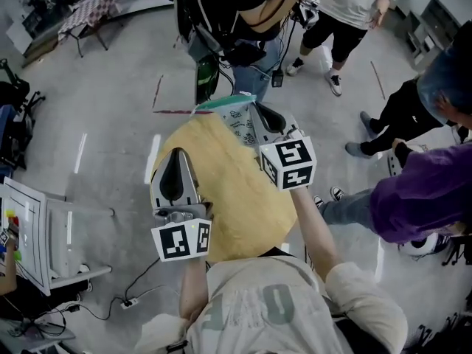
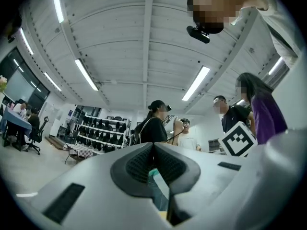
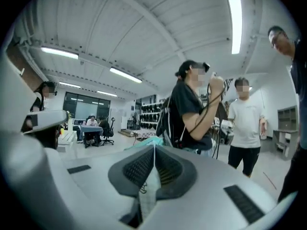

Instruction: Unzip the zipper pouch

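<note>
Teal-edged white printed fabric pouch [image 1: 237, 124]: it is in the air over the far edge of the tan-yellow rounded table top [image 1: 243, 205], not lying on it.
Right gripper [image 3: 153, 152]: it is over the far-right part of the table top. Its jaws are closed on the white printed side of the pouch, and the teal zipper edge [image 1: 221, 104] comes out beyond the tips.
Reason for this grip: I judge that it carries the pouch and keeps it steady, so that the zipper can be pulled against it.
Left gripper [image 2: 153, 155]: it hangs over the near-left part of the table top, with the jaws together at the tips. A teal and white slice shows in the slot behind the tips. The head view puts the pouch apart from this gripper, so I judge the slice is only seen through the slot, not pinched.
Reason for this place: probably it is kept free to take the slider.
Direction: the zipper edge faces away from the person, past the far side of the table top, and the white body faces the person.
Long axis: it follows the zipper edge, sideways along the far edge of the table top, a little slanted.
Zipper: I cannot tell if it is open or closed, and no slider shows.
</note>
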{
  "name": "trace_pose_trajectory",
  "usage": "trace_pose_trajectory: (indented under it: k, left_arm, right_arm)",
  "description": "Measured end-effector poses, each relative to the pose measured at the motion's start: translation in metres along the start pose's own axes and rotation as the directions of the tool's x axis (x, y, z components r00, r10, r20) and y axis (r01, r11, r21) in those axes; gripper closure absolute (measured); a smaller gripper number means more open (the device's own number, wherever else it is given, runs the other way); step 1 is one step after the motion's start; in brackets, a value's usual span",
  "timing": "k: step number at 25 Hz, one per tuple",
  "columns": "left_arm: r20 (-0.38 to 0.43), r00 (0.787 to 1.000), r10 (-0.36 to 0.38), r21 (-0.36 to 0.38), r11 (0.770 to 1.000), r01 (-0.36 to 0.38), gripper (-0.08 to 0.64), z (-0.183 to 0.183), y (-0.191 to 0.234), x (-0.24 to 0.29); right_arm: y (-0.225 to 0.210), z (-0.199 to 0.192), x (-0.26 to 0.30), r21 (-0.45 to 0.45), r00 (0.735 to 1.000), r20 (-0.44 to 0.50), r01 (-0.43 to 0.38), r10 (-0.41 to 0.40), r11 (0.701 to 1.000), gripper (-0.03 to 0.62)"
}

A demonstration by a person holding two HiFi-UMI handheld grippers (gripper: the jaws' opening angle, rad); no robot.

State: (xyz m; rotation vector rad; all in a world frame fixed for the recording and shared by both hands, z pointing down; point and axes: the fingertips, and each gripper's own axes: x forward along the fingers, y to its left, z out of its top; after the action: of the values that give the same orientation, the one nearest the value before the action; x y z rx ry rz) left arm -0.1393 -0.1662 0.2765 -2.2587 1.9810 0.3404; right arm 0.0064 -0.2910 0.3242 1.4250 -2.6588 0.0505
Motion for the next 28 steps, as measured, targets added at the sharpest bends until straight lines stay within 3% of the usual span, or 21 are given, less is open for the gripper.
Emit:
trace_pose_trajectory:
  k: [4,9,18,21,23,25,26,28]
  left_arm:
    - [0.037,0.999,-0.025,-0.005,1.0,0.025,0.532,0.022,-0.01,-0.007]
    - [0.069,0.995,-0.066,0.033,0.997,0.064,0.531,0.042,-0.028,-0.017]
    - [0.075,0.988,-0.135,0.202,0.972,0.117,0.531,0.062,-0.049,-0.025]
    - [0.037,0.979,-0.199,0.277,0.944,0.181,0.531,0.065,-0.056,-0.022]
    - [-0.004,0.956,-0.294,0.346,0.896,0.277,0.531,0.067,-0.064,-0.019]
    - [-0.051,0.911,-0.41,0.429,0.814,0.391,0.53,0.072,-0.076,-0.016]
    - [-0.079,0.88,-0.469,0.479,0.756,0.446,0.529,0.074,-0.083,-0.016]
    - [-0.148,0.807,-0.572,0.578,0.612,0.54,0.529,0.074,-0.097,-0.017]
  right_arm:
    - [0.011,0.047,-0.043,-0.062,0.986,0.164,0.036,-0.025,0.997,0.56]
    - [0.034,0.069,-0.091,-0.104,0.954,0.298,0.051,-0.018,0.993,0.56]
    - [0.062,0.073,-0.127,-0.155,0.945,0.32,-0.016,0.066,0.988,0.56]
    - [0.066,0.075,-0.131,-0.174,0.944,0.317,-0.038,0.092,0.984,0.56]
    - [0.07,0.08,-0.133,-0.188,0.936,0.334,-0.051,0.113,0.981,0.56]
    - [0.073,0.083,-0.136,-0.214,0.931,0.336,-0.072,0.143,0.974,0.56]
    - [0.075,0.084,-0.137,-0.231,0.931,0.327,-0.086,0.161,0.969,0.56]
    - [0.08,0.084,-0.14,-0.263,0.93,0.305,-0.125,0.205,0.957,0.56]
